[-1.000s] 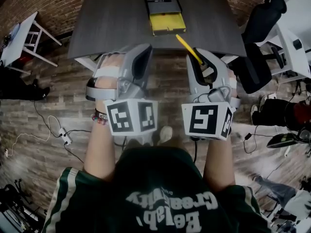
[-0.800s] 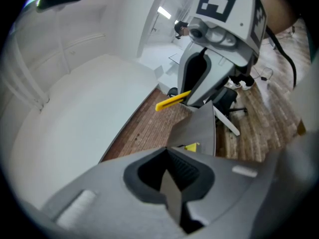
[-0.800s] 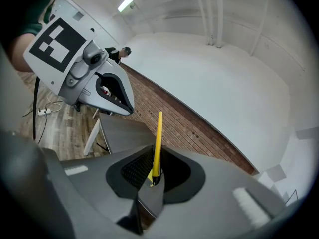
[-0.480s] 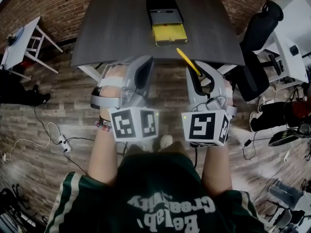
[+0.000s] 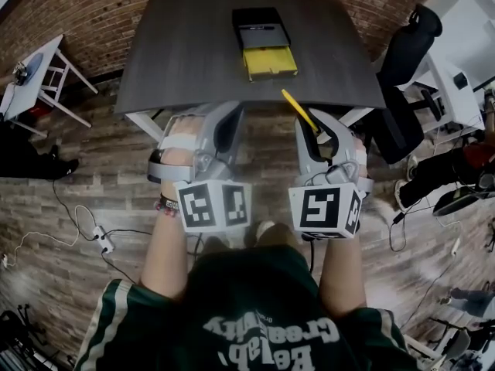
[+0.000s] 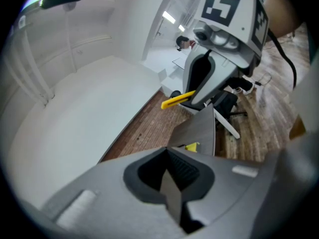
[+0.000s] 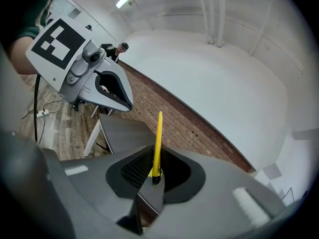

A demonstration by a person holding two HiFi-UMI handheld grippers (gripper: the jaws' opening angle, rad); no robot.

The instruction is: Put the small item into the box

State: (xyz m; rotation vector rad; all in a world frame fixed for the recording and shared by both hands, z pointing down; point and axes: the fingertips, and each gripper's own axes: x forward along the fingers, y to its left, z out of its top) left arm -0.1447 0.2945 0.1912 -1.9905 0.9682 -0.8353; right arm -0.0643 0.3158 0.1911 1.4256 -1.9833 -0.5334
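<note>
– Left tool (image 5: 222, 113) first: how do its jaws stand?
– In its own view they are pressed together with nothing between them. It hangs at the near edge of the desk (image 5: 186, 52), side by side with its partner.
– And the right tool (image 5: 313, 122)?
– Its jaws are narrow, clamped on the end of a slim yellow stick (image 5: 298, 110). The stick juts far and left out of the jaws, with its tip over the desk's near edge.
– Where is the box (image 5: 261, 29)?
– It sits at the far middle of the desk. It is black, with a yellow tray (image 5: 270, 62) sticking out of its near end. The stick is well apart from it and not inside.
– What differs from a second ago?
– The stick sits in the right tool at the same slant as before. Both tools show a little lower in the head view. Desk and box have slid down the picture too, so more of the desk's far edge and the brick wall (image 5: 77, 14) behind it shows. The black chair (image 5: 406, 49) at far right has dropped likewise.
</note>
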